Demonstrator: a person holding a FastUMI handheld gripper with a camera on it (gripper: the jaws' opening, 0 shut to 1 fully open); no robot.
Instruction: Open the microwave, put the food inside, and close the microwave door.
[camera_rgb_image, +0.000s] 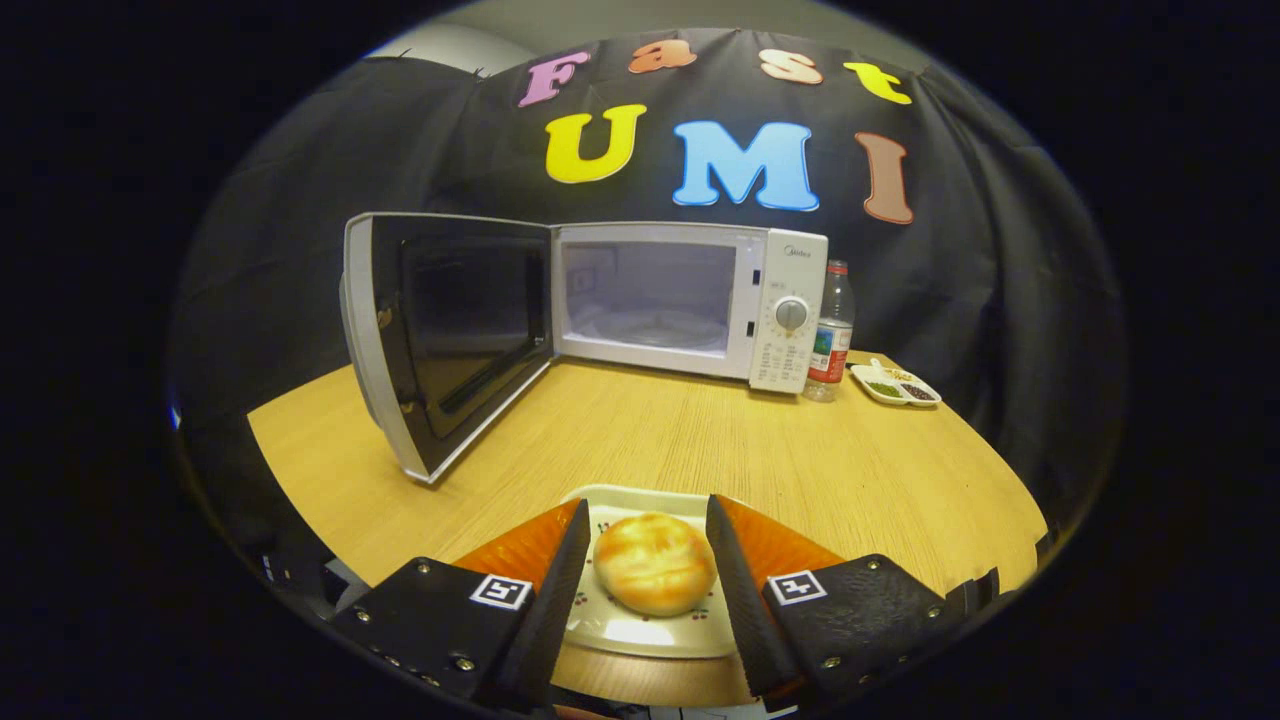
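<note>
A round golden bun (653, 562) lies on a pale plate (640, 630) with small cherry prints, near the front edge of the wooden table. My gripper (648, 503) reaches over the plate with one finger on each side of the bun. The right finger sits against the bun's edge, and a thin gap shows at the left finger, so the jaws stand apart. Beyond the fingers, at the back of the table, stands a white microwave (690, 300). Its door (450, 335) is swung wide open to the left, and the lit cavity (648, 295) holds only the glass turntable.
A water bottle (832, 335) with a red cap stands just right of the microwave. A small white divided dish (895, 385) of condiments lies further right. The open door juts forward over the left part of the table (700, 440). Bare wood lies between plate and microwave.
</note>
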